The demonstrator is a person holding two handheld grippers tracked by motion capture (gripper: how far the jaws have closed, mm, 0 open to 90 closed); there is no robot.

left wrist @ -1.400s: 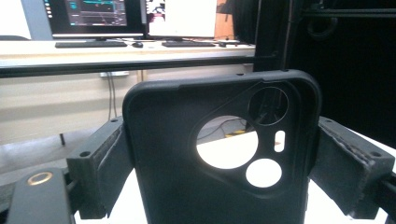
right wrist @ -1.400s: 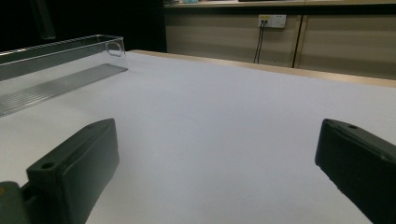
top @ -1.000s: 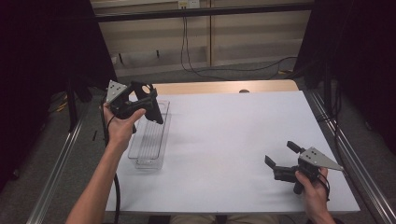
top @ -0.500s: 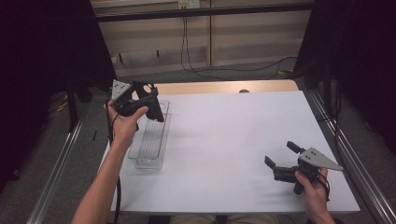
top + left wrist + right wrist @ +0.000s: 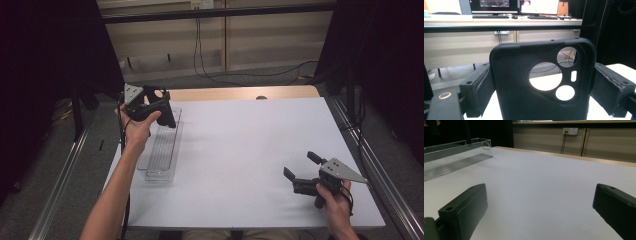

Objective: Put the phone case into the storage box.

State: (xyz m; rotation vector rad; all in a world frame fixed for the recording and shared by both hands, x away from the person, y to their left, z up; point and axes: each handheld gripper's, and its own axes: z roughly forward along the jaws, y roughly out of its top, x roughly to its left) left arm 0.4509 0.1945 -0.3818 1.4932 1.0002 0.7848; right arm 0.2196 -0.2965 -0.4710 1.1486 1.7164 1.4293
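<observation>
Phone case [image 5: 541, 85], black with round camera cut-outs, sits clamped by its two side edges between the jaws of the left gripper [image 5: 150, 107], held in the air above the far end of the clear tray [image 5: 161, 150] by the worktop's [image 5: 250, 145] left edge. Over the last second it has drifted slightly toward the far left corner, so I judge it is being carried off from the tray. Right gripper [image 5: 302, 172] has stayed near the worktop's near right corner, jaws spread and empty.

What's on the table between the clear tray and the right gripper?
Nothing: in the high view the white table is bare from the clear tray to the open right gripper. The right gripper view agrees.
</observation>
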